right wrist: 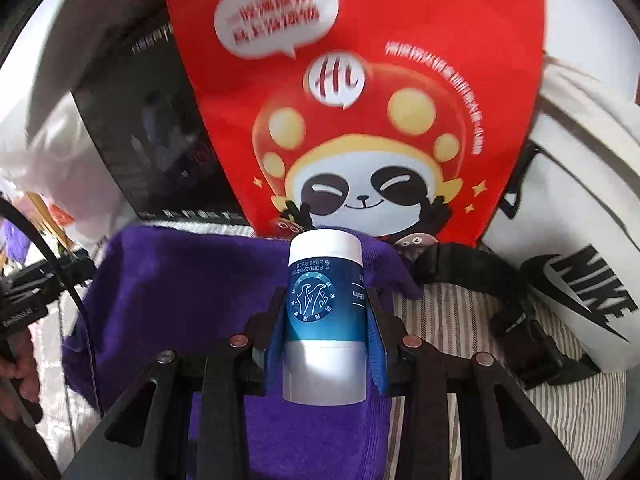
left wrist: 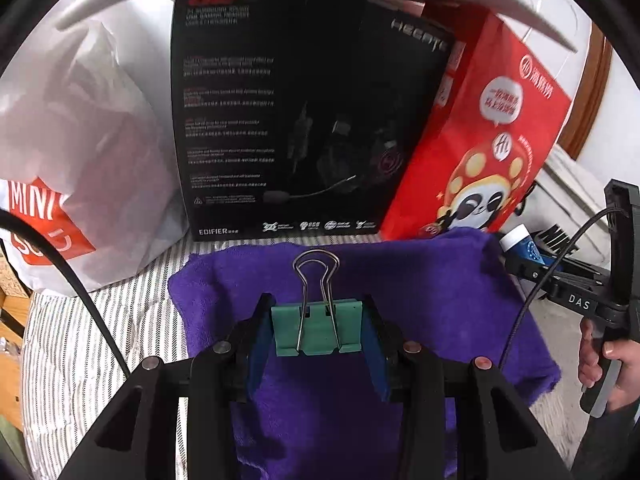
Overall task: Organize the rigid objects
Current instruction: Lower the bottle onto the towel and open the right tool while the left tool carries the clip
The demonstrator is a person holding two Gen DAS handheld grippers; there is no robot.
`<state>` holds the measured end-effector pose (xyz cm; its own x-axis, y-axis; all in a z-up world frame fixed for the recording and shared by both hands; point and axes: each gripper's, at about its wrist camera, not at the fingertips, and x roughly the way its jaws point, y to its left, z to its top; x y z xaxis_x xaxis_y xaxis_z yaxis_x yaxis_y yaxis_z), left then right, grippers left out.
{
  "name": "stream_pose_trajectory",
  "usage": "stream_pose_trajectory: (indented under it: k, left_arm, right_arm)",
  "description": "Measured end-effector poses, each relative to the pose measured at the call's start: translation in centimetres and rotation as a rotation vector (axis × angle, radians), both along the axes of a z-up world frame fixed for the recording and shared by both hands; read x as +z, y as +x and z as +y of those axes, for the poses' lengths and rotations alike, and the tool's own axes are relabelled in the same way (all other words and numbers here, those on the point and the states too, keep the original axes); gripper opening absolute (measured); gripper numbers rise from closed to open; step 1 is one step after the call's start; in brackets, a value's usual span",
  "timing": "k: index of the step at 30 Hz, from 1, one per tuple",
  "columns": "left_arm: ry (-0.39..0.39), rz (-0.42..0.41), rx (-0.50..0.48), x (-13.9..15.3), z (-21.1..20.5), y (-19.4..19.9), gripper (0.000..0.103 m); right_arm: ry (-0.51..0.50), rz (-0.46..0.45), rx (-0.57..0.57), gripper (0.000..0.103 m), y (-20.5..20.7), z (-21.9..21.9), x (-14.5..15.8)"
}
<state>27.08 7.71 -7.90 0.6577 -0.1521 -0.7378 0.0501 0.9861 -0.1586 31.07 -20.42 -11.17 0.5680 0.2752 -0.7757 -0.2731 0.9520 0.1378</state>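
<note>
A striped sheet (left wrist: 80,340) covered the bed, and a purple towel (left wrist: 440,300) lay on it in the middle. Behind the towel, at twelve o'clock in the left view, a big black headset box (left wrist: 280,100) stood upright. A red bag with a panda (right wrist: 360,120) leaned against the box at two o'clock. A white plastic bag (left wrist: 80,140) sat at nine o'clock. In the right view a white bag with black letters (right wrist: 580,260) lay at three o'clock, with a black strap (right wrist: 500,300) in front of it.

The left gripper (left wrist: 318,330) was above the towel. Its jaws were narrow and pinched a green binder clip (left wrist: 320,332) by its sides, with the wire handle pointing to twelve o'clock.

The right gripper (right wrist: 324,332) was above the towel's right edge. Its jaws were narrow too and squeezed a blue and white tube (right wrist: 324,320), white cap pointing to twelve o'clock. A hand (left wrist: 608,368) at four o'clock in the left view held that gripper's handle.
</note>
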Motion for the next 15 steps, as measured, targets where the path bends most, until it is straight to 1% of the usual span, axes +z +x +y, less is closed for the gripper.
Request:
stream_pose_trajectory:
  k: [4, 6, 7, 12, 15]
  left_arm:
    - [-0.004, 0.030, 0.001, -1.5, 0.2, 0.0, 0.040]
    - [0.000, 0.047, 0.005, -1.8, 0.4, 0.3, 0.040]
    - [0.006, 0.041, 0.004, -1.7, 0.3, 0.2, 0.040]
    - [0.013, 0.041, -0.005, -1.7, 0.2, 0.4, 0.040]
    - [0.014, 0.049, -0.005, -2.0, 0.2, 0.5, 0.040]
  right_arm:
    - [-0.041, 0.031, -0.003, 0.036, 0.8, 0.7, -2.2]
    - [-0.049, 0.073, 0.008, 0.036, 1.2, 0.9, -3.5]
    - [-0.054, 0.089, 0.010, 0.036, 1.5, 1.0, -3.9]
    - [-0.072, 0.127, 0.028, 0.036, 2.0, 1.7, -5.1]
    - [-0.101, 0.125, 0.029, 0.036, 2.0, 2.2, -5.3]
